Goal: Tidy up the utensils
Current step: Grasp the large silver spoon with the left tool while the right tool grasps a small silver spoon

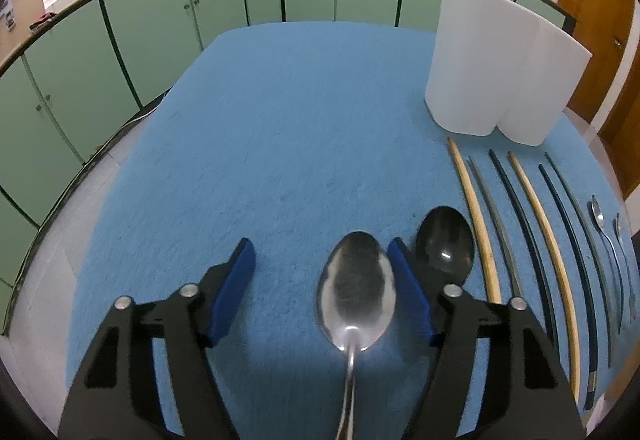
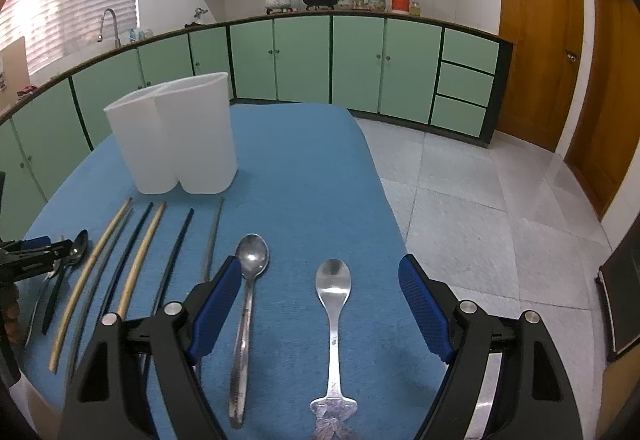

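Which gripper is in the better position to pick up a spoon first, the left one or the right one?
Probably the left gripper. Its open blue fingers already straddle the large shiny metal spoon, low over the blue tablecloth. The right gripper, also open, brackets the smaller metal spoon with ornate handle, but it appears higher.

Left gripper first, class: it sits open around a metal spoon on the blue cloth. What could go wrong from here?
1. The left gripper has its right finger between the metal spoon and the black spoon, so closing may nudge the black one.
2. The spoon lies flat on soft cloth, so the fingers may slip off.
3. The white holder is tall and might tip if bumped.
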Available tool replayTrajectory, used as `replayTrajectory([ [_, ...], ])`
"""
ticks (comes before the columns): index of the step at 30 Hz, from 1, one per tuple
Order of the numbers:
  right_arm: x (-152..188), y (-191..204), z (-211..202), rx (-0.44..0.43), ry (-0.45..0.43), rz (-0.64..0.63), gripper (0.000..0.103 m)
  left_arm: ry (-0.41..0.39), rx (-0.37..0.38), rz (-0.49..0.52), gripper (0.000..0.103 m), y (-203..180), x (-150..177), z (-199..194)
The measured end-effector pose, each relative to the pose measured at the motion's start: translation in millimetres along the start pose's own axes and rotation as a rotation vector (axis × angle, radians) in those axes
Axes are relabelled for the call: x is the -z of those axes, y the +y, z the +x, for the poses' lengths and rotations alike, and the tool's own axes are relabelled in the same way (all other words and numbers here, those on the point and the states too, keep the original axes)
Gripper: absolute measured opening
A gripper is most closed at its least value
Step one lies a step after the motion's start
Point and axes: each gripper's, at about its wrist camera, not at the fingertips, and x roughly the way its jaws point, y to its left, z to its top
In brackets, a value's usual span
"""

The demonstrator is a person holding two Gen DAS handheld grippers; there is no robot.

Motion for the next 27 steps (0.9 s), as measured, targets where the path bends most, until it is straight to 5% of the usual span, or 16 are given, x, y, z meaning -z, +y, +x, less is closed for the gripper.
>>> replayTrajectory([
  [6,-2,2,12,-0.012,0.032,-0.012,0.064,-0.007,0.012,0.005,0.050,-3,-1,-1],
  [17,-12,34,37,-0.098,0.071,-0.070,0.056,-0.027,0.024,0.025,0.034,-11,11,-10],
  [27,-13,44,68,-0.098,0.143,-0.075,0.046,-0.036,0.047,0.018,0.034,-7,9,-10],
])
